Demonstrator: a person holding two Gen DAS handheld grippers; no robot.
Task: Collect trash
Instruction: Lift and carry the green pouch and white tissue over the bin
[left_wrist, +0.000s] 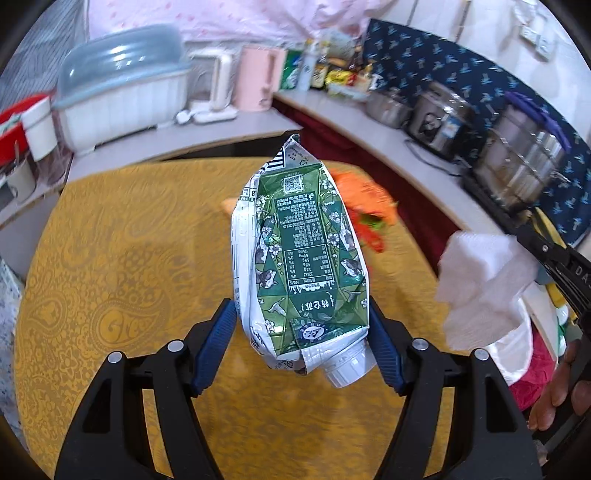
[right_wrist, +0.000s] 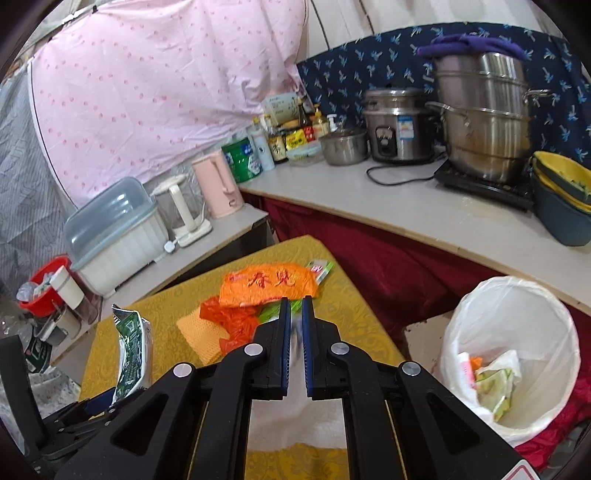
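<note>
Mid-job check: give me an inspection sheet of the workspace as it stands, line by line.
Surface: yellow patterned tablecloth on the table, partly covered by litter.
Job's things: crushed green carton held above the table; white paper towel; orange wrapper, red plastic scrap, green packet lying on the cloth; white-lined bin beside the table, partly filled.
Clutter: nothing seen beyond the litter.
Grippers: left hand-held gripper shut on the carton; right hand-held gripper shut on the paper towel.
Cables: black cord on the counter by the rice cooker.
Surroundings: steel pots, kettles, bottles, dish rack, pink cloth.
</note>
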